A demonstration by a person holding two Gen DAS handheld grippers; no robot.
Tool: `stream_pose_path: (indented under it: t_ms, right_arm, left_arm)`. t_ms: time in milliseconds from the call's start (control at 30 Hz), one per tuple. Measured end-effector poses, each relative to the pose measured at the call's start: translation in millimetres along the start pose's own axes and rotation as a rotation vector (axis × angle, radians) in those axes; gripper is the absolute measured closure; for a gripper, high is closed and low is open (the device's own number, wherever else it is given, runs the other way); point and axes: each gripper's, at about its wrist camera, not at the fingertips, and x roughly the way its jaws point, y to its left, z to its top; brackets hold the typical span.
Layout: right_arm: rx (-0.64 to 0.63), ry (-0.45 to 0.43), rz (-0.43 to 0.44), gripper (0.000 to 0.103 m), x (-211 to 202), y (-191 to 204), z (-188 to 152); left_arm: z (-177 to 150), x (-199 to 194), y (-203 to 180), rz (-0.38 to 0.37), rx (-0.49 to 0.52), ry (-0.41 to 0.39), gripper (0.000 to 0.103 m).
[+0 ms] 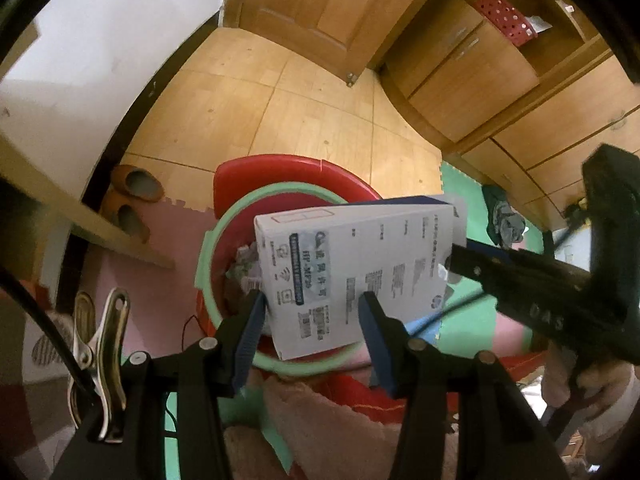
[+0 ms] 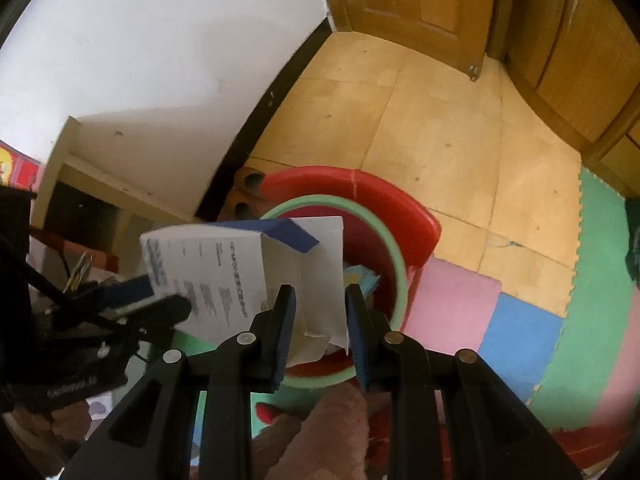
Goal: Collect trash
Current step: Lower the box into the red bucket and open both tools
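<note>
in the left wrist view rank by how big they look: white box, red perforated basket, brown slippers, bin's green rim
1. bin's green rim
2. white box, nearer the camera, so unsure
3. red perforated basket and brown slippers: look alike

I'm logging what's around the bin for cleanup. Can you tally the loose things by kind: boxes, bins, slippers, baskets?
White cardboard box, held over the bin by both grippers: 1
Red bin with green rim: 1
Brown slippers by the wall: 2
Red perforated basket on the cabinet shelf: 1
Total: 5
</note>
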Motion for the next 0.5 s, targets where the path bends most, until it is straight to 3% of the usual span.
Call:
stream_pose_path:
  t_ms: [200,500]
  right_arm:
    - [0.017,0.011,-0.018,0.075,14,-8,8]
    - [-0.019,0.015,-0.01,0.075,16,0,5]
  left_arm:
    - [24,37,5,0.0,-0.02,0.024,0.053]
    - [37,42,15,0.038,-0.03,0.039,0.054]
